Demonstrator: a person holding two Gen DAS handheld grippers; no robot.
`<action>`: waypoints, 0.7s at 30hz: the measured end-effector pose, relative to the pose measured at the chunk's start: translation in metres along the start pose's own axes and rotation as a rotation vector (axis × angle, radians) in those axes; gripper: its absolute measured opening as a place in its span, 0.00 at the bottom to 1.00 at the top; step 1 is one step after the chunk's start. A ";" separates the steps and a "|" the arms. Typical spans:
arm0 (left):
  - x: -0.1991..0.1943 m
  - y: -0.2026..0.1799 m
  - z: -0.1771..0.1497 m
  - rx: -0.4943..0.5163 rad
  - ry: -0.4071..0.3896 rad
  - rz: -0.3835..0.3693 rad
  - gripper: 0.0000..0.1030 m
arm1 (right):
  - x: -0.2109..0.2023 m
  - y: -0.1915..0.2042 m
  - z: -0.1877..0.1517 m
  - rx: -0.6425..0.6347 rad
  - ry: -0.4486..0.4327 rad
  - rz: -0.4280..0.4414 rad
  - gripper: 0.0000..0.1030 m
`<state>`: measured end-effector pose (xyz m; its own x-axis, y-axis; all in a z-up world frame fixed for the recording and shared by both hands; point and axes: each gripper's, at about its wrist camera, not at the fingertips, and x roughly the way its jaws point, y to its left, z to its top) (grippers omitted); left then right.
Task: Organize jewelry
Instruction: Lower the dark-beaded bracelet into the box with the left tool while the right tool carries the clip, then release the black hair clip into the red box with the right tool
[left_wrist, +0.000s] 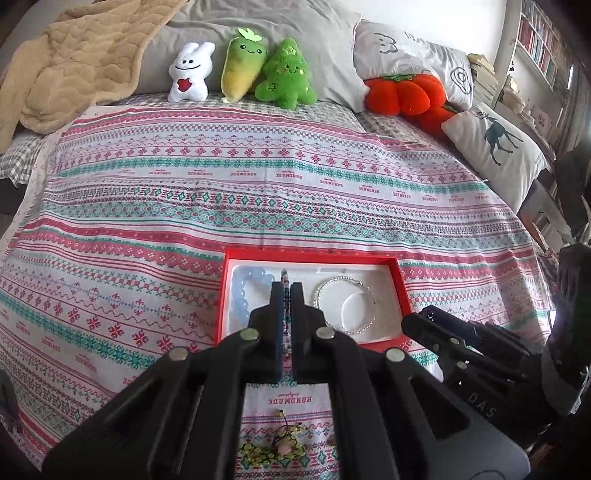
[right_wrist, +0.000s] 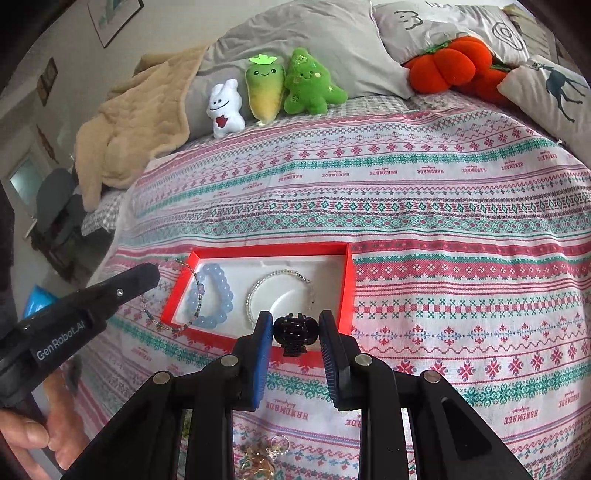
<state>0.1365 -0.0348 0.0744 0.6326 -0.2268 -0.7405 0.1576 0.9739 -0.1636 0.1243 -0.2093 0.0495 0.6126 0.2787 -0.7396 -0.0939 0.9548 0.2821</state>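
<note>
The left gripper (left_wrist: 284, 295) was clamped on a chain (right_wrist: 195, 284) draped across the tray's (right_wrist: 273, 250) nine-o'clock rim; the right gripper (right_wrist: 295, 328) pinched a clip (right_wrist: 295, 332) over its six-o'clock rim, cloth (right_wrist: 443, 206) open beyond.

From my remote station: along the bed's far edge sit 3 plush toys, a white rabbit (left_wrist: 191, 73), a yellow-green carrot (left_wrist: 242, 66) and a green tree (left_wrist: 286, 75). A beige blanket (left_wrist: 85, 59) fills the far left corner; an orange pumpkin cushion (left_wrist: 404, 92) and a deer pillow (left_wrist: 498, 147) occupy the far right corner.
</note>
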 end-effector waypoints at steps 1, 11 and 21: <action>0.001 0.000 0.000 -0.002 0.000 -0.003 0.04 | 0.000 -0.001 0.001 0.004 -0.002 0.006 0.25; 0.015 0.000 0.002 -0.021 0.028 -0.043 0.04 | 0.010 -0.001 0.009 0.016 -0.002 0.034 0.25; 0.022 0.004 0.002 -0.043 0.051 -0.046 0.06 | 0.021 -0.007 0.009 0.024 0.012 0.015 0.27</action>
<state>0.1529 -0.0356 0.0589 0.5862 -0.2710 -0.7635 0.1521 0.9624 -0.2249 0.1443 -0.2110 0.0377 0.6016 0.2942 -0.7426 -0.0842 0.9479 0.3073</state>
